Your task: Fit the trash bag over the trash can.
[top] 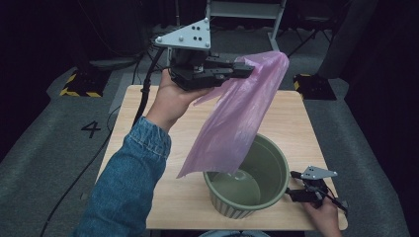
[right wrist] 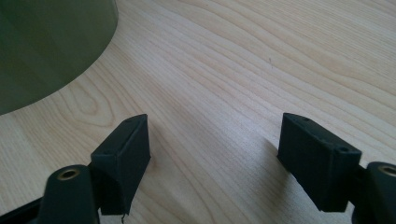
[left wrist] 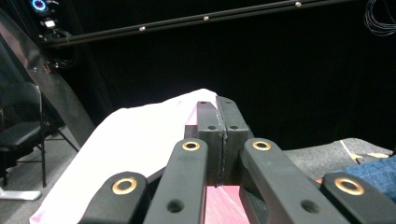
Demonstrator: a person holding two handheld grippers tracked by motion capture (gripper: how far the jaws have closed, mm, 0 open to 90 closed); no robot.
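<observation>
A pink plastic bag point(top: 237, 118) hangs from my left gripper point(top: 249, 69), which is raised above the table and shut on the bag's top edge. In the left gripper view the jaws press together on the thin pink film point(left wrist: 140, 140), which drapes off to the left of the left gripper point(left wrist: 218, 105). The bag's lower end dangles over the rim of a green ribbed bucket point(top: 274, 190) at the table's front right. My right gripper point(top: 291, 185) rests low on the table just right of the bucket. It stands open, with nothing between the wide-apart jaws of the right gripper point(right wrist: 215, 140); the bucket's wall point(right wrist: 46, 46) is at upper left.
The light wooden table point(top: 148, 197) stands on grey carpet. A denim sleeve point(top: 123, 187) crosses the table's left front. Black-and-yellow floor blocks point(top: 81, 84) and a metal stand point(top: 247, 10) lie beyond the far edge. A black chair point(left wrist: 18, 130) stands in the left gripper view.
</observation>
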